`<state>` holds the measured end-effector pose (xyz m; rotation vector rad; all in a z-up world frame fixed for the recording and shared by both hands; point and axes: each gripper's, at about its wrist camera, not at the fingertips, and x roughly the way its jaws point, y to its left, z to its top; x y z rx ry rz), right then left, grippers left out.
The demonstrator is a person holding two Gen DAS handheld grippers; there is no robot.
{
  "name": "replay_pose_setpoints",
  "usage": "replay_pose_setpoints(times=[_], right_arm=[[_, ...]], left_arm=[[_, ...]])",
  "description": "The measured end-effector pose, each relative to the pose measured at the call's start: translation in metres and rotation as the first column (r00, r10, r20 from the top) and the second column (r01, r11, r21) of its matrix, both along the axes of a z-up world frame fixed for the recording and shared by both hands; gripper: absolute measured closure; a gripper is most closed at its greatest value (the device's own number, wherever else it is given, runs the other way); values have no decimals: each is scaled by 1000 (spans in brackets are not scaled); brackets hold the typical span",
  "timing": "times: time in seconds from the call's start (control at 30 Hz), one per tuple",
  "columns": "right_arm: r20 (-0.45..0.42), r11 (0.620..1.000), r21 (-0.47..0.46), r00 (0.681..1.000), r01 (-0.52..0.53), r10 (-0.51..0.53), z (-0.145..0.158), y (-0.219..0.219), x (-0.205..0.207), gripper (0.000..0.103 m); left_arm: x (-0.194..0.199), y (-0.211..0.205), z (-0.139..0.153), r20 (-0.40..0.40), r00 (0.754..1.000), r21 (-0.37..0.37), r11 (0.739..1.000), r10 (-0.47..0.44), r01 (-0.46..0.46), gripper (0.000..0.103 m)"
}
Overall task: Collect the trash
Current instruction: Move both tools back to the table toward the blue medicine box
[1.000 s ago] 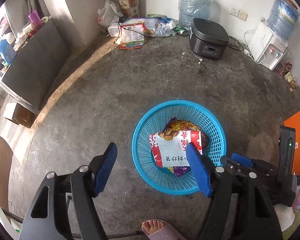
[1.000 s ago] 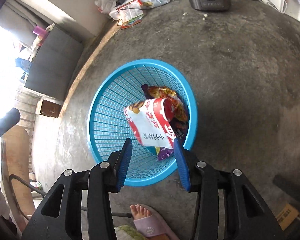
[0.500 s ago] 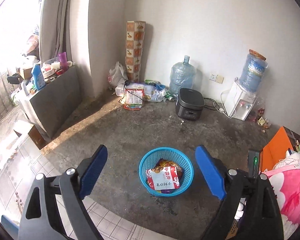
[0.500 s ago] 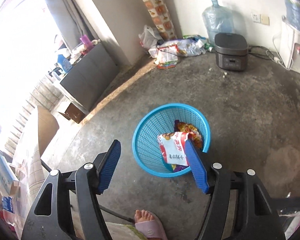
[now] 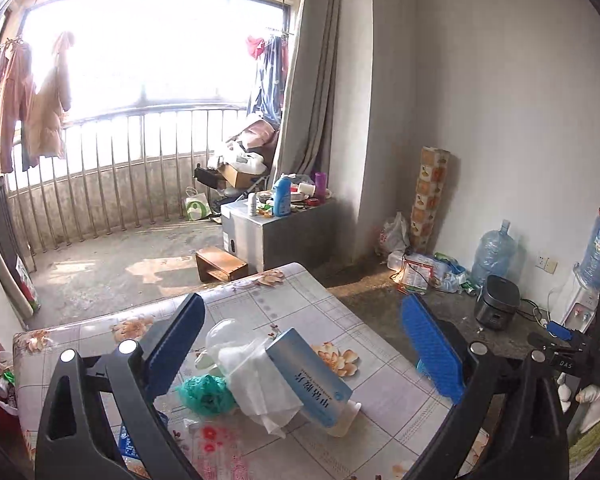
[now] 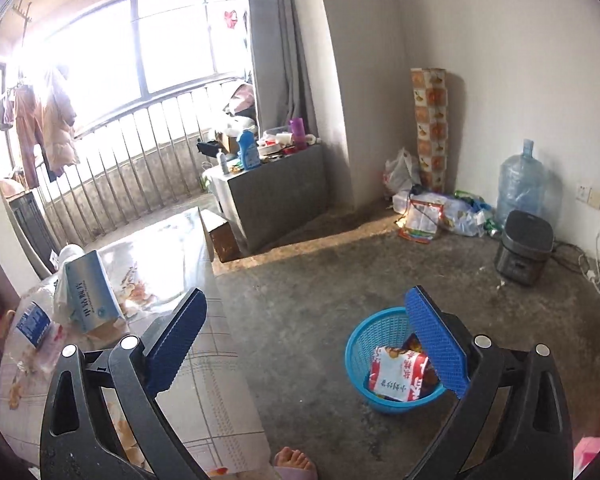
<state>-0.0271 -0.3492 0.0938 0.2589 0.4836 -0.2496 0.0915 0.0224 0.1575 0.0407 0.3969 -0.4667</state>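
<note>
Both claws gape wide and hold nothing, their jaws having just been opening. From the left wrist, the left claw [image 5: 300, 344] hangs above the bench [image 5: 260, 292], over a blue-and-white box [image 5: 308, 376], crumpled white wrapping [image 5: 256, 384] and a green bag [image 5: 206, 390]. From the right wrist, the right claw [image 6: 300, 340] is over the concrete floor [image 6: 340, 272]; the blue basket [image 6: 360, 344] beyond its right finger holds a red-and-white snack packet [image 6: 396, 376].
</note>
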Motion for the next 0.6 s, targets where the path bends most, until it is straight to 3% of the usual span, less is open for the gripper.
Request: replay_pose_setpoints(times=[0.17,0.4,0.6], right_arm=[[23,993,67,995,-94,93,10,22,21,7],[-12,958,107,963,-266,269,10,72,63,15],[-69,906,86,905,-414,420,-2,123,92,19]], left_arm=[[-14,40,-19,-41,998,-45,998,44,-46,6],[-1,37,-54,-143,989,-131,991,-47,28,7],[31,21,-84,-234,967,-168,984,-103,64,26]])
